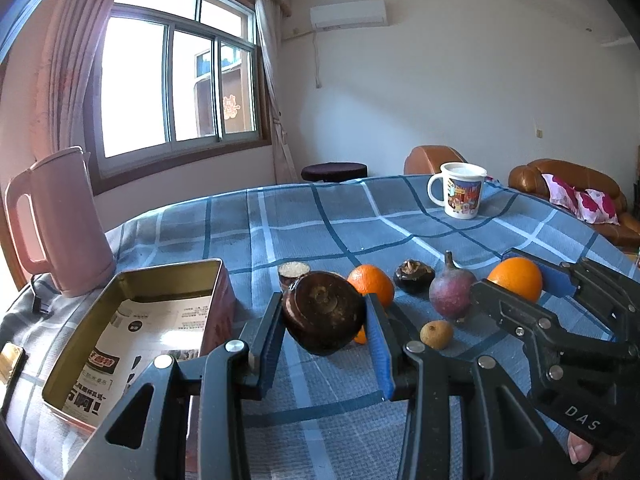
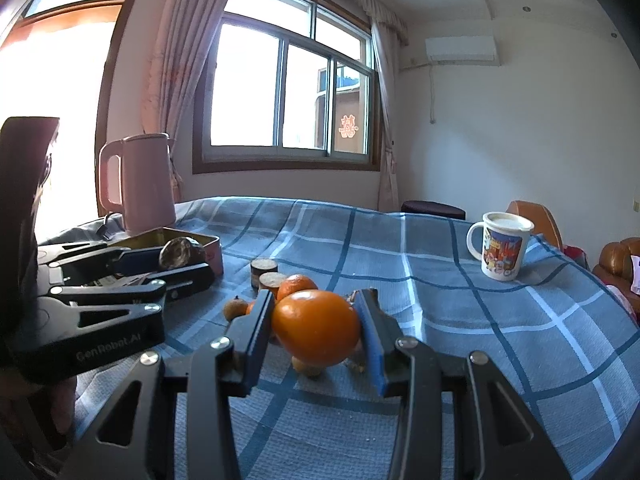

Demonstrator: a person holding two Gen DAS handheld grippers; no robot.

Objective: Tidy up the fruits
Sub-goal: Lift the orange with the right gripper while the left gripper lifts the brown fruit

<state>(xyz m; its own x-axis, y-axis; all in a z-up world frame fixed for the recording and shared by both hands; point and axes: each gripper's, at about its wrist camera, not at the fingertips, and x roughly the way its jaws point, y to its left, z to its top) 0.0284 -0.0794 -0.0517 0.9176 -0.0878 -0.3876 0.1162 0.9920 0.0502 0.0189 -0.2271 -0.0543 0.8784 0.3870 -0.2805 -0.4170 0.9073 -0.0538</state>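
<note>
L gripper [image 1: 325, 322]: fingers clamped on dark brown round fruit [image 1: 323, 313], held above the worktop [image 1: 280, 216]. Open tin [image 1: 132, 332] lies just to its left, so L is the nearer hand. R gripper [image 2: 316, 330]: fingers clenched on big orange [image 2: 316, 326], well right of tin. Orange prob. lifted, contact w/ cloth unclear. Loose fruit between them.

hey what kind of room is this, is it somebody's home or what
Most likely a home living room: a brown leather sofa with a floral cushion, a curtained window, a wall air conditioner, and a table under a blue plaid cloth.
</note>
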